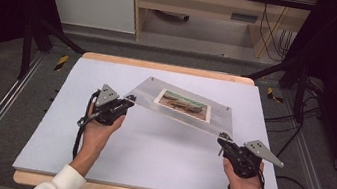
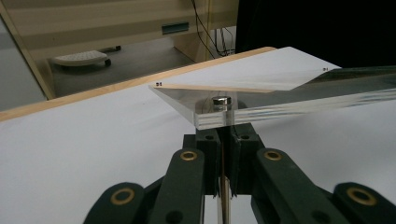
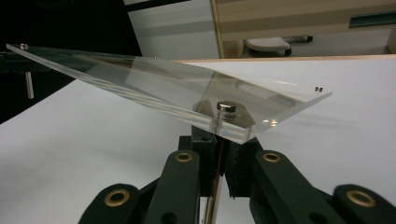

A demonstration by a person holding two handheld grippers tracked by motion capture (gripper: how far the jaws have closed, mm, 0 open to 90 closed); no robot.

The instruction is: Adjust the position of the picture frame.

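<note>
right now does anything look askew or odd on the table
The clear acrylic photo frame is tilted, not flat: its near edge is raised off the white table cover, held at both near corners by the left tongs and right tongs. Nothing looks damaged.

Clear acrylic frame (image 1: 180,107) with brown-green photo (image 1: 183,105), white table cover (image 1: 158,148), black grippers (image 1: 127,101)

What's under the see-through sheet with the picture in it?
Under the clear sheet is the white table cover; the sheet's near edge is lifted off it. Each gripper, left and right, pinches a thin post beneath a near corner. The picture hides what's beneath it.
</note>
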